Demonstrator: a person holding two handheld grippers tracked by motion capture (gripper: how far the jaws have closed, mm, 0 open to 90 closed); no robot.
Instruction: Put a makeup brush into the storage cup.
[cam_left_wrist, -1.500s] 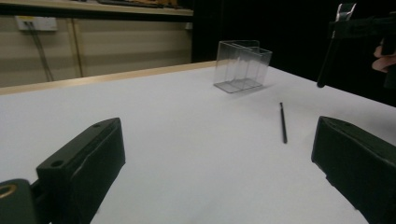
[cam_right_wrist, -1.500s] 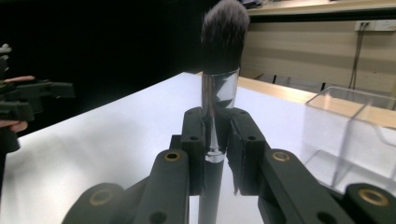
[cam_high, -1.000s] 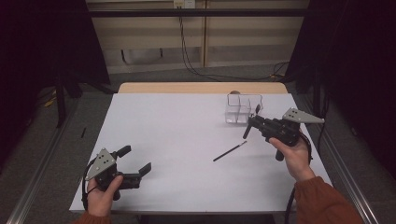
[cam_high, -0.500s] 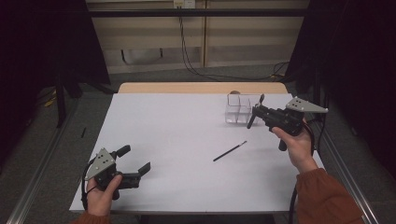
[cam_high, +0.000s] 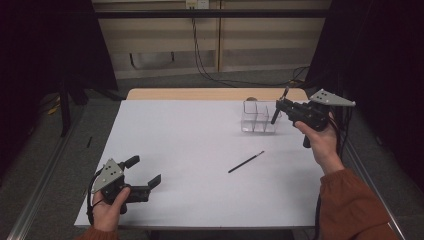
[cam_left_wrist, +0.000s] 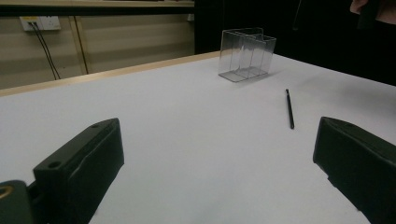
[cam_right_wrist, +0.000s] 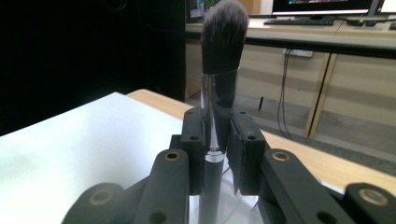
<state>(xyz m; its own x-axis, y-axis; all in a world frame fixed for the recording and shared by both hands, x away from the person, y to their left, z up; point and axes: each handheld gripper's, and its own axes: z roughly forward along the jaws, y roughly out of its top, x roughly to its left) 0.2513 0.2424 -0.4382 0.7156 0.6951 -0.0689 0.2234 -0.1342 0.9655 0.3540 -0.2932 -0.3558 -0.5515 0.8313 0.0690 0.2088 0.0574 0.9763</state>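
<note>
Black jaws of the right gripper (cam_high: 278, 106) clamp a brush (cam_right_wrist: 219, 88) above the organizer (cam_high: 258, 117); next, lower it in. Left gripper (cam_high: 145, 172) rests open, empty.

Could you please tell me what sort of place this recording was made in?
Probably a lab or office set up for recording: a white table ringed by dark curtains, a wall socket with trailing cables, and a desk with monitors and a keyboard behind.

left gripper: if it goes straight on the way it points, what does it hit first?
Likely nothing soon. The left gripper has open jaws over bare table. The thin stick lies right of centre and the clear box further on, also right; depth is unclear.
</note>
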